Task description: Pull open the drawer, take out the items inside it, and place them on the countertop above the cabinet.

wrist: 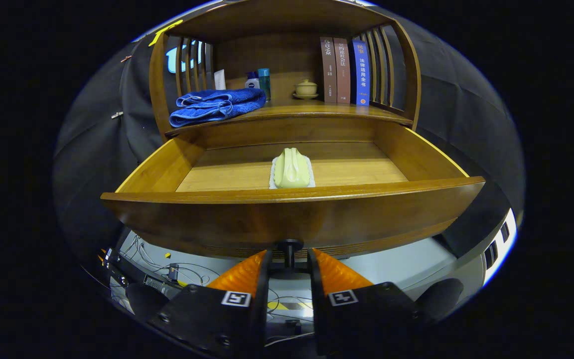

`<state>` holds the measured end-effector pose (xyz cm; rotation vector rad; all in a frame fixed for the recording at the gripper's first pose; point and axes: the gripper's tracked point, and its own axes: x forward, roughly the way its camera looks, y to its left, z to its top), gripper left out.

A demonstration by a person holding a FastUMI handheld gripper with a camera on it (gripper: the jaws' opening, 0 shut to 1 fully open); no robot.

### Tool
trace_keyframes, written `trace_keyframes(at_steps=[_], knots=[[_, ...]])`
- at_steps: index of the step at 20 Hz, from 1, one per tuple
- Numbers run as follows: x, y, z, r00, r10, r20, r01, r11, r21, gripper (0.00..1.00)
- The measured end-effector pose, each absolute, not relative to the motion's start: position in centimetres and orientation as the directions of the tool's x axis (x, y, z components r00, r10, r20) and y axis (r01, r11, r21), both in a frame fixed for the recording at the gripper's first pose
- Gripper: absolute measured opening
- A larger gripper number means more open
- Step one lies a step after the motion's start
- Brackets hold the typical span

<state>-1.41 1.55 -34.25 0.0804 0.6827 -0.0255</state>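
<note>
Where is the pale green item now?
The green item lies inside the open drawer, near its front wall, beyond the tongs gripping the knob.

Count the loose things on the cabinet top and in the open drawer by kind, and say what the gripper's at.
Books: 3
Bottles and tubes: 3
Blue towel: 1
Lidded cup on saucer: 1
Pale green dish in drawer: 1
Total: 9
Gripper: fingers flank the drawer knob.

Wooden cabinet w/ countertop (317, 110) as shelf: folded blue towel (217, 105), white tube (219, 79), 2 bottles (258, 82), small lidded pot on saucer (306, 89), 3 upright books (345, 71); open drawer (292, 199) below: pale green item on white mat (292, 168).
</note>
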Motion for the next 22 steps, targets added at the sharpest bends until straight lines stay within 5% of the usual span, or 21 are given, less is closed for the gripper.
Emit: trace_keyframes(at_steps=[3, 6, 16, 22], knots=[[-1.8, 1.0, -32.4, 0.798, -0.027, -0.602, 0.083, 0.994, 0.065, 0.51], [-2.4, 1.2, -29.9, 0.814, -0.045, -0.579, 0.079, 0.996, 0.032, 1.0], [4.8, 0.7, -20.7, 0.886, -0.002, -0.464, 0.061, 0.992, 0.112, 1.0], [11.6, 0.4, -21.9, 0.821, 0.013, -0.57, 0.037, 0.996, 0.076, 1.0]])
